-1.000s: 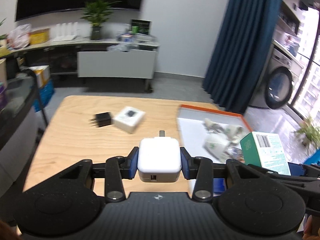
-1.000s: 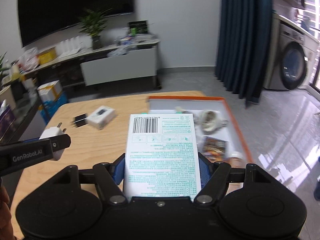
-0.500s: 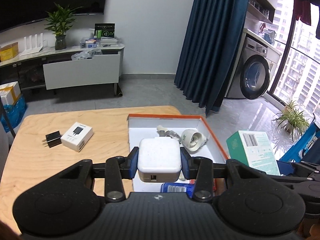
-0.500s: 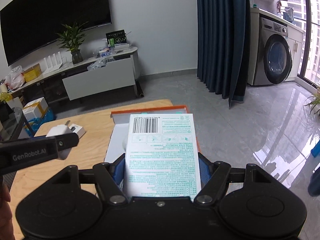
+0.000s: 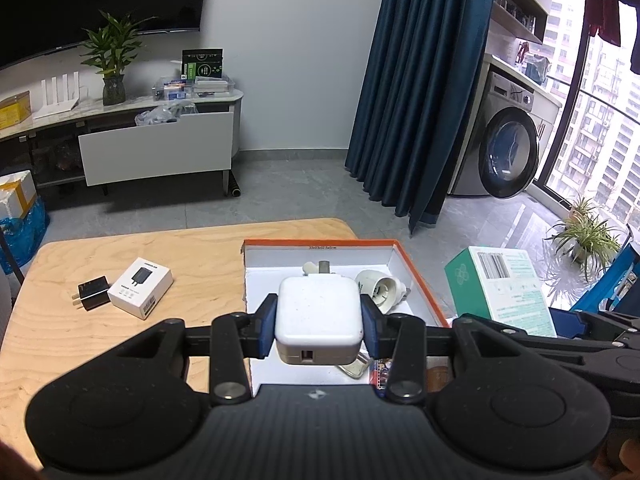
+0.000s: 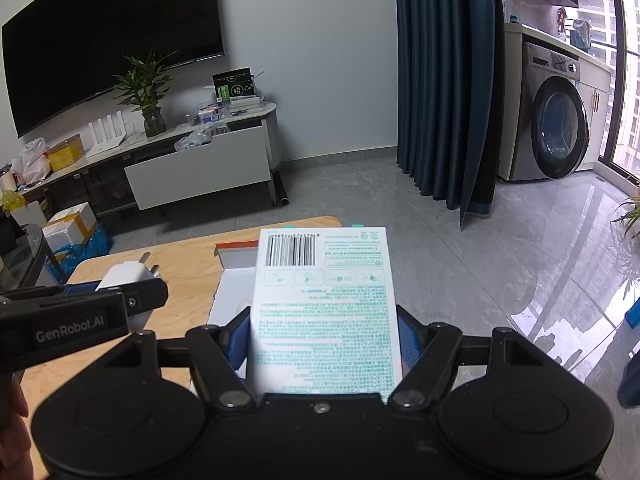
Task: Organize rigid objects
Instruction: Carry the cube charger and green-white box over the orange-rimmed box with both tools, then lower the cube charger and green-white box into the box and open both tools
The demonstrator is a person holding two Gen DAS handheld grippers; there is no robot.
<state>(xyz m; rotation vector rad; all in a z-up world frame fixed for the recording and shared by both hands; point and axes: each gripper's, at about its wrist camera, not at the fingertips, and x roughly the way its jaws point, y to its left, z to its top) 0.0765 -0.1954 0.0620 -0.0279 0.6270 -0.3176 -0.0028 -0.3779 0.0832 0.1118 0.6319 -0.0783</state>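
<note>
My left gripper [image 5: 319,320] is shut on a white power adapter [image 5: 318,314] and holds it above the orange-rimmed white tray [image 5: 416,268]. The tray holds a white bulb socket [image 5: 380,285] and other small items. My right gripper [image 6: 324,330] is shut on a white and green box [image 6: 325,304], held to the right of the tray, past the table's right edge. That box also shows in the left wrist view [image 5: 504,286]. The adapter shows in the right wrist view [image 6: 128,276]. A black plug [image 5: 93,291] and a small white box [image 5: 141,292] lie on the wooden table [image 5: 120,252], left of the tray.
The table's far edge and right edge drop to a grey floor. A TV bench [image 5: 160,148] with a plant, blue curtains [image 5: 416,92] and a washing machine [image 5: 508,152] stand beyond.
Both grippers have swung to the right with their loads. The adapter went from above bare table to above the tray. The green box moved from above the tray to beyond the table's right edge.
</note>
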